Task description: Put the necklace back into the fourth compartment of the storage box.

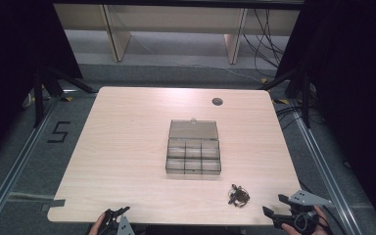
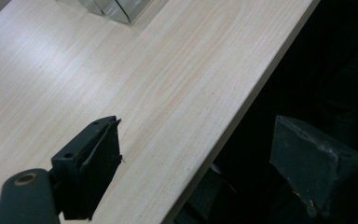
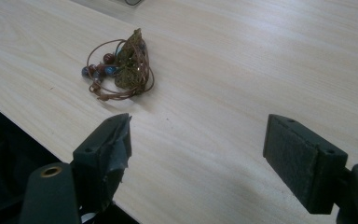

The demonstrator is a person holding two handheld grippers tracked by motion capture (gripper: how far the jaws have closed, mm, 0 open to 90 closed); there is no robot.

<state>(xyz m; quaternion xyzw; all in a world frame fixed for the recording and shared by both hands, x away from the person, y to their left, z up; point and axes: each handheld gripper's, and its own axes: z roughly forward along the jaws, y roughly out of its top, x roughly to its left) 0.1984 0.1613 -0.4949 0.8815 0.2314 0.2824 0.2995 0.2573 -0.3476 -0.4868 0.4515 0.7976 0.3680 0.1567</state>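
A clear compartment box (image 1: pixel 193 152) with its lid folded back lies in the middle of the wooden table (image 1: pixel 127 147). A tangle of brown cord with red and blue beads (image 1: pixel 238 195) (image 3: pixel 120 67) rests near the front edge, right of centre. My right gripper (image 1: pixel 275 205) (image 3: pixel 205 149) hovers open at the front right corner, a short way from the beads, nothing between its jaws. My left gripper (image 1: pixel 120 211) (image 2: pixel 200 154) is open at the front edge, left of centre, one jaw over the table and one past its edge. A corner of the box (image 2: pixel 109 7) shows in the left gripper view.
A round cable hole (image 1: pixel 217 101) sits near the table's back right. Black stands (image 1: pixel 41 83) flank the table on both sides, and cables (image 1: pixel 264 44) trail on the floor behind. The table's front edge (image 2: pixel 242 107) drops off to dark space.
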